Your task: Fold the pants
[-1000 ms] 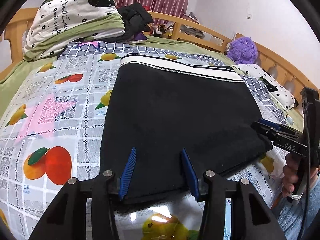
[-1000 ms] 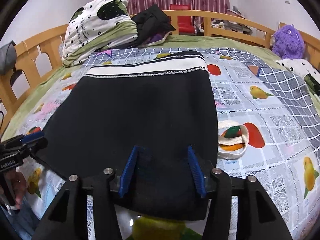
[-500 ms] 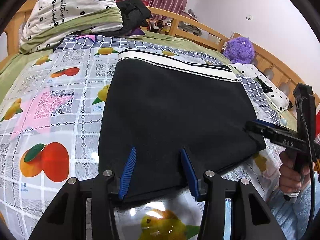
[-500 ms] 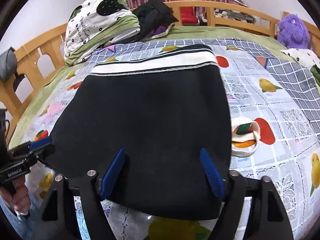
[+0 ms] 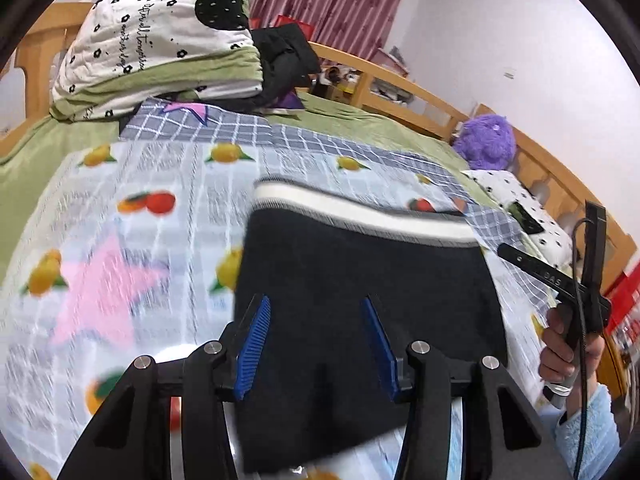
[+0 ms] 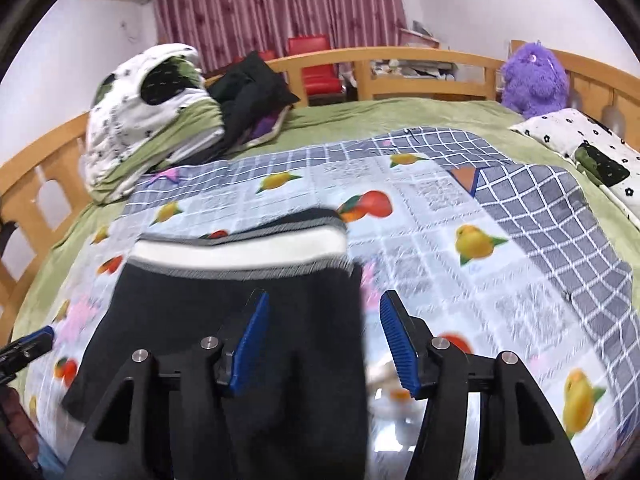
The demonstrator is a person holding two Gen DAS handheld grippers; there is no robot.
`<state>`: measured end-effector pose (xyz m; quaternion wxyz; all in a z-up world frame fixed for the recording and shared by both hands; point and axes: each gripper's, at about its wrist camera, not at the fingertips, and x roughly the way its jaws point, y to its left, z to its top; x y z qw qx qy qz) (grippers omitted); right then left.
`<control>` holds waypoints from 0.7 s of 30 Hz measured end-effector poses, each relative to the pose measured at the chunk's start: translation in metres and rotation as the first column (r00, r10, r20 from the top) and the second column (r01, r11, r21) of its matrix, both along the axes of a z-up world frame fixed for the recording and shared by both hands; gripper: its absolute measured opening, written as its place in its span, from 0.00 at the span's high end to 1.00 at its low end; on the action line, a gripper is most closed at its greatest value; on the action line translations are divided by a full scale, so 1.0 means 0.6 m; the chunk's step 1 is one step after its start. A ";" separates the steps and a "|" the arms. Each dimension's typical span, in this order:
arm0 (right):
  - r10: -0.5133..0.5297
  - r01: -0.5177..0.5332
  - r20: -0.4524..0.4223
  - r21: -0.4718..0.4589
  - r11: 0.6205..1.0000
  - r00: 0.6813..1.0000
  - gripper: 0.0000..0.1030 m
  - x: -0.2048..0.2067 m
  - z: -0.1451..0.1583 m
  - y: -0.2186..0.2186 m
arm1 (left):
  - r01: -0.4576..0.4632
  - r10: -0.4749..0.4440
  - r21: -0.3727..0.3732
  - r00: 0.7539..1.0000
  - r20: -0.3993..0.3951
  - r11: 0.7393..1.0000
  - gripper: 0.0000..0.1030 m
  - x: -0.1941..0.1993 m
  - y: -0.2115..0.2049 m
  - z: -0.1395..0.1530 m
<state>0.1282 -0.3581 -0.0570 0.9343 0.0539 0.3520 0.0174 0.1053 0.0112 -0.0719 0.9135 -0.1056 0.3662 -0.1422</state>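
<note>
On the fruit-print sheet [image 6: 440, 216] lie our black pants [image 5: 360, 280], folded, w/ the white-and-grey waistband [image 5: 360, 210] at the far edge. We hold the left gripper [image 5: 316, 344] over the near hem, blue fingers [image 5: 254, 344] spread wide, nothing pinched btwn them. Our right gripper [image 6: 324, 344] sits over the pants' right edge, also wide apart; left pad over black cloth, right pad over the sheet. Both views are motion-blurred near the fabric. Can't tell if the pads touch the cloth. A folded quilt [image 6: 140, 120] and dark clothes [image 6: 252, 88] sit at the far left of the bed, a purple plush toy [image 6: 534, 76] far right by the wooden rail [image 6: 400, 64].
</note>
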 end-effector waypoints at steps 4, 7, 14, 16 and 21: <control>0.034 -0.033 -0.063 0.013 0.999 0.997 0.42 0.086 0.005 0.002 | -0.027 0.027 0.025 1.000 -0.002 0.999 0.51 0.091 -0.003 0.012; 0.026 -0.029 -0.145 -0.017 0.999 0.989 0.42 0.147 -0.014 0.008 | -0.047 0.049 0.062 0.998 -0.028 0.997 0.51 0.153 -0.006 -0.011; 0.082 -0.075 -0.192 0.048 0.996 0.978 0.42 0.162 -0.076 -0.024 | 0.004 0.007 0.081 0.991 -0.133 0.997 0.51 0.215 0.008 -0.094; 0.113 -0.107 -0.191 0.038 0.993 0.975 0.43 0.169 -0.083 -0.023 | 0.031 -0.026 0.030 0.990 -0.139 0.999 0.51 0.229 0.019 -0.103; 0.154 -0.103 -0.225 0.223 0.969 0.962 0.42 0.202 -0.120 -0.048 | 0.012 -0.051 -0.159 0.969 -0.243 0.987 0.51 0.282 0.043 -0.149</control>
